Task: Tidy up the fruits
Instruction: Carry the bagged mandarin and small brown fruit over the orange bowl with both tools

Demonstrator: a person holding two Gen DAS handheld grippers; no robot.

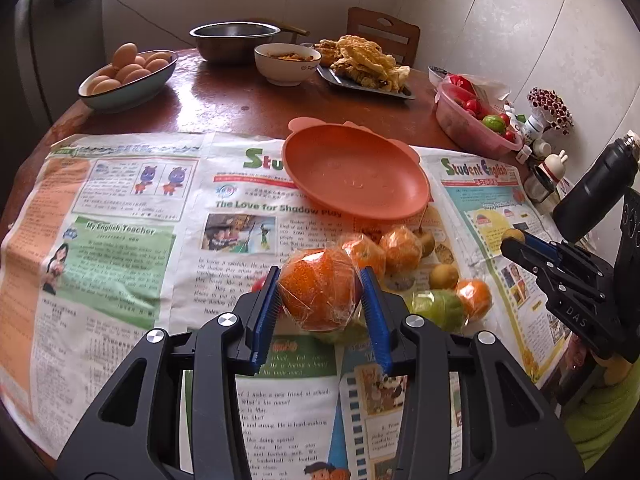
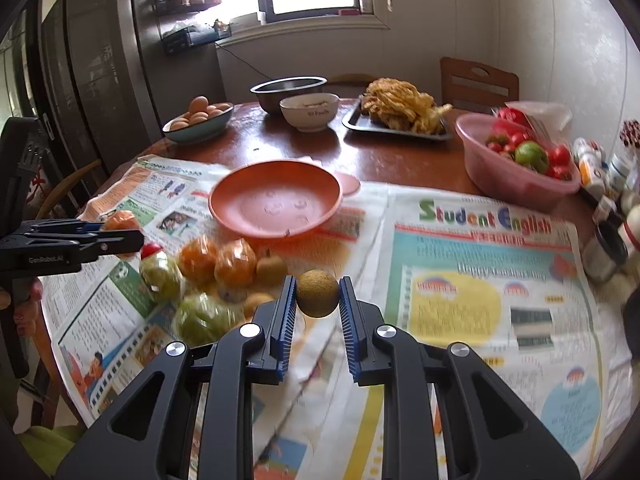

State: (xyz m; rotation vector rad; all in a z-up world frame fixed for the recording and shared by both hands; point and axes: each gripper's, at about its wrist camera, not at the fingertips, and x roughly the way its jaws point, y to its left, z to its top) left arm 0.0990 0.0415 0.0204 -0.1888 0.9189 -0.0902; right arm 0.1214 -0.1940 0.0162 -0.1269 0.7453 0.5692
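A red fruit (image 1: 259, 283) peeks from behind the left gripper's finger, mostly hidden. Newspaper (image 2: 500, 320) print blurs beyond reading at the right wrist view's lower edge, where the picture cuts it off.

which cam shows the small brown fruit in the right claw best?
Right wrist: the brown fruit sits centred, pinched between the right claw's pads. Left wrist shows it only as a small ball at that claw's tip, near the frame's right edge.

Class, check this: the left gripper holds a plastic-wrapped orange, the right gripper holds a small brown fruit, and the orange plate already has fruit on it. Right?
Not quite. The orange plate is empty, as the right wrist view shows. The left gripper does hold the wrapped orange, and the right gripper the small brown fruit.
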